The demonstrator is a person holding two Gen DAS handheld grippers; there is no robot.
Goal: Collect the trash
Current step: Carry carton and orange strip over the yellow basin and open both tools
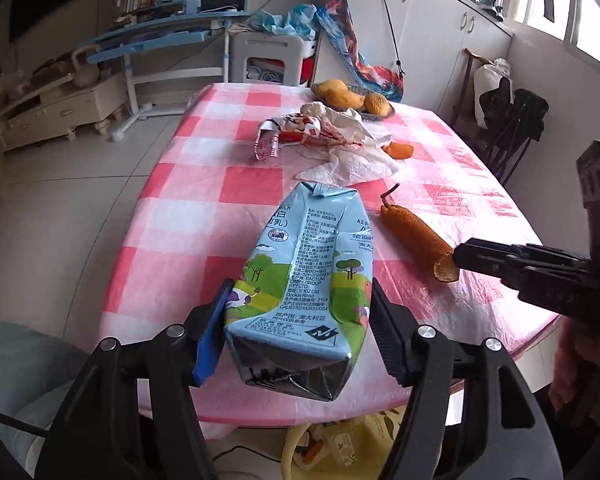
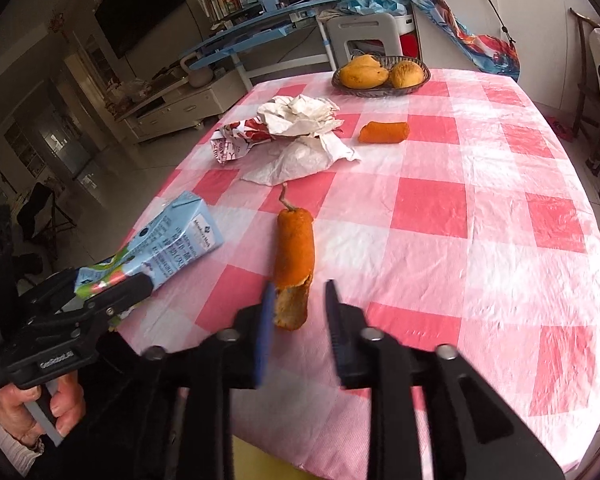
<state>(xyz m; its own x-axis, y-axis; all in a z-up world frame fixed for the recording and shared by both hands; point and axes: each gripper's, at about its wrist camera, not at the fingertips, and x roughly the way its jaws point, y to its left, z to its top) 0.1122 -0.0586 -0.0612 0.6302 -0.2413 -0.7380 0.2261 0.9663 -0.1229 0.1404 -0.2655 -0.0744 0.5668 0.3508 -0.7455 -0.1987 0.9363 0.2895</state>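
Left gripper [image 1: 298,320] grips the crushed milk carton [image 1: 304,280] at the table's [image 2: 480,208] near edge. Right gripper [image 2: 298,304] is spread wide around the near, torn end of the orange peel roll [image 2: 294,252]. The roll's long axis runs straight away from the jaws, stem far. Whether the blurred blue pad touches it is hard to say. Wrappers [image 2: 296,136] wait farther back.
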